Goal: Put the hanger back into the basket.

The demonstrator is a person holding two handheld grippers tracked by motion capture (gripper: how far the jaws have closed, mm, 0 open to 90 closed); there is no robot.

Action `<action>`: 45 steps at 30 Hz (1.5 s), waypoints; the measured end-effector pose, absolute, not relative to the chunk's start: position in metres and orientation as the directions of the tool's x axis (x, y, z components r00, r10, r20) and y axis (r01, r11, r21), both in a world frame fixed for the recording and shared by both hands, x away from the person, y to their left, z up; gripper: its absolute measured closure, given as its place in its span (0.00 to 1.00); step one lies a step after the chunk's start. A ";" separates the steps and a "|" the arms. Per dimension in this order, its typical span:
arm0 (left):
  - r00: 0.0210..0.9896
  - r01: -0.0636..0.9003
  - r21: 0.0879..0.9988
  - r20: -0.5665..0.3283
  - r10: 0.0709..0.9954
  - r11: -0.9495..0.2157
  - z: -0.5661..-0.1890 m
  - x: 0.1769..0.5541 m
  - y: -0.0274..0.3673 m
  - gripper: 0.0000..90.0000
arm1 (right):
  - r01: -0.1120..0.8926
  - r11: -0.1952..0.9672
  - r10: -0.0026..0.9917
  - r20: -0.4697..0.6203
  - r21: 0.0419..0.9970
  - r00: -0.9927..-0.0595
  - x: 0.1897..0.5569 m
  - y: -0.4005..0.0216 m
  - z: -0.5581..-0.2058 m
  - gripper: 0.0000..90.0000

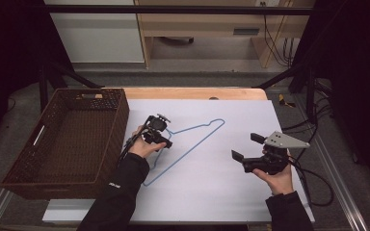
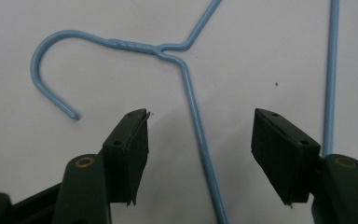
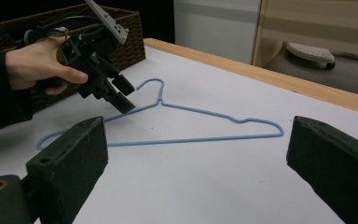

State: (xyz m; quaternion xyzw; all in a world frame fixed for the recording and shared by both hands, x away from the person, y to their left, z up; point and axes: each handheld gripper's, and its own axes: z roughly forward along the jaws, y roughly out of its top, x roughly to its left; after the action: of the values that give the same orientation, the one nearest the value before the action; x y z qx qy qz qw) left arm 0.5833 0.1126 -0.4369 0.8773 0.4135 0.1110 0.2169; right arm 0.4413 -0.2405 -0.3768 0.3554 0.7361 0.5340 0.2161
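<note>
A light-blue wire hanger [image 1: 188, 151] lies flat on the white sheet [image 1: 212, 187], hook toward the basket. My left gripper [image 1: 164, 143] hovers over its neck end, tilted down. In the left gripper view it is open [image 2: 200, 114], its jaws either side of one hanger arm [image 2: 202, 135] just below the twisted neck, with the hook at upper left. My right gripper [image 1: 246, 147] is held above the sheet to the hanger's right, open and holding nothing. In the right gripper view its wide-apart jaws [image 3: 198, 123] frame the hanger [image 3: 200, 138], with the left gripper [image 3: 126, 95] beyond.
A dark wicker basket [image 1: 67, 144] stands at the table's left, close to my left hand, and it holds nothing; its wall [image 3: 130, 28] is behind the left gripper. The wooden table edge [image 1: 192, 93] runs along the back. Cables trail off at the right.
</note>
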 end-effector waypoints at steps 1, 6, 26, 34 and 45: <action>0.622 0.685 0.480 0.007 0.783 -0.548 -0.439 0.584 0.112 0.40 | 0.294 0.178 0.753 0.062 0.939 -0.655 0.441 -0.240 -0.377 0.06; 0.613 0.696 0.470 0.004 0.790 -0.543 -0.443 0.589 0.111 0.40 | 0.298 0.183 0.752 0.063 0.937 -0.657 0.441 -0.240 -0.377 0.06; 0.600 0.731 0.408 -0.004 0.800 -0.547 -0.449 0.593 0.105 0.75 | 0.306 0.185 0.751 0.066 0.934 -0.657 0.442 -0.238 -0.378 0.06; 0.599 0.720 0.422 0.021 0.800 -0.550 -0.450 0.586 0.100 0.85 | 0.306 0.184 0.748 0.069 0.934 -0.660 0.442 -0.238 -0.378 0.06; 0.582 0.735 0.409 0.030 0.813 -0.541 -0.450 0.584 0.096 0.92 | 0.310 0.186 0.746 0.072 0.932 -0.662 0.443 -0.236 -0.379 0.06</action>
State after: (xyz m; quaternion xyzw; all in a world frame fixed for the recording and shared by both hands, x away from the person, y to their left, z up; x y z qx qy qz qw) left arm 0.5841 0.0960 -0.4502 0.8710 0.4443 0.1088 0.1795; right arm 0.4431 -0.2360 -0.3792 0.3557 0.7421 0.5296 0.2055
